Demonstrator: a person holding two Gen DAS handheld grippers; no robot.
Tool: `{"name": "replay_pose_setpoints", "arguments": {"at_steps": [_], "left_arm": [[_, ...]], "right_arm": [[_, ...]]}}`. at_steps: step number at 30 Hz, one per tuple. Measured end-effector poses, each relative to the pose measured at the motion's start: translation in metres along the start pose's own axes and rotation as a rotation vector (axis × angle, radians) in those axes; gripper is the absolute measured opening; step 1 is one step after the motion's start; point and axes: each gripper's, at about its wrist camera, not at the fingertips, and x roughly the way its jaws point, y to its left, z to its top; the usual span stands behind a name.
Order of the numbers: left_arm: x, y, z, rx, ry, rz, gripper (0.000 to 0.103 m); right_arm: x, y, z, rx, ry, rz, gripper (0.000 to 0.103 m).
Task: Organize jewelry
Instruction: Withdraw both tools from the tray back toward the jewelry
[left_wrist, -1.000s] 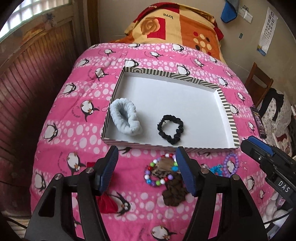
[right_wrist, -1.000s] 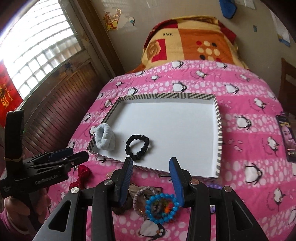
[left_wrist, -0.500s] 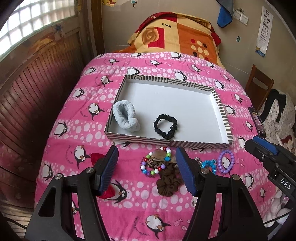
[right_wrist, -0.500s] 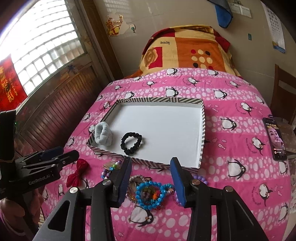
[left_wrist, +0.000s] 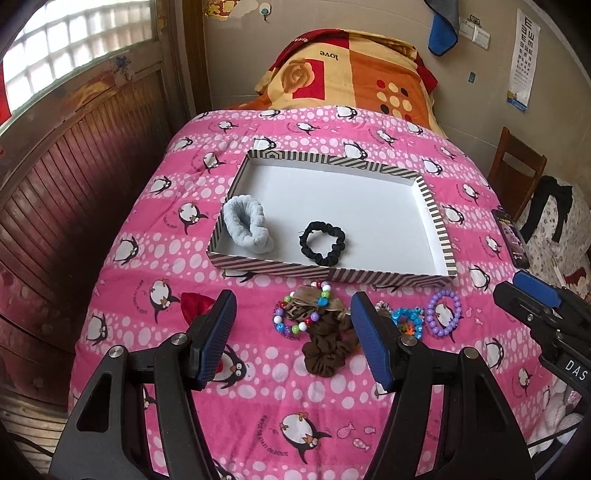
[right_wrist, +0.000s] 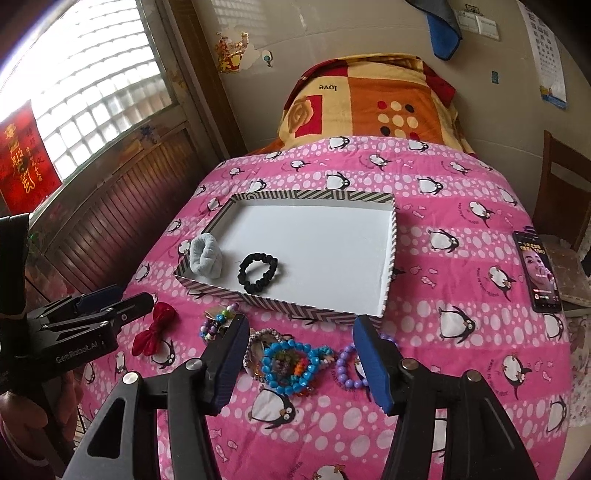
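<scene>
A striped tray (left_wrist: 332, 274) lies on the pink penguin blanket; inside it are a pale blue scrunchie (left_wrist: 246, 224) and a black scrunchie (left_wrist: 322, 243). In front of the tray lie a multicolour bead bracelet (left_wrist: 295, 314), a brown scrunchie (left_wrist: 327, 349), a blue bead bracelet (right_wrist: 291, 363), a purple bead bracelet (right_wrist: 349, 369) and a red bow (right_wrist: 155, 328). My left gripper (left_wrist: 293, 295) hovers open above the multicolour bracelet and holds nothing. My right gripper (right_wrist: 301, 319) hangs above the blue bracelet. Its jaws are opening, and nothing is pressed between them.
A phone (right_wrist: 537, 269) lies at the bed's right edge, with a wooden chair (left_wrist: 517, 166) beyond it. An orange patterned quilt (left_wrist: 351, 70) is heaped at the far end. A wood-panelled wall (left_wrist: 74, 166) runs along the left side.
Both grippers have drawn back from the tray and risen a little, so more of the bed shows. The right jaws stand wider apart than before. The left jaws keep the same gap.
</scene>
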Motion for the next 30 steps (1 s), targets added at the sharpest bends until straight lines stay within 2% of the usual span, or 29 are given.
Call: {"name": "replay_pose_setpoints", "arguments": {"at_steps": [12, 30], "left_arm": [[0.0, -0.01, -0.005, 0.003, 0.007, 0.007, 0.064], [0.005, -0.013, -0.006, 0.001, 0.024, 0.013, 0.064]], "right_arm": [[0.002, -0.015, -0.013, 0.013, 0.039, -0.005, 0.056], [0.002, -0.025, -0.014, 0.032, 0.046, -0.006, 0.056]]}}
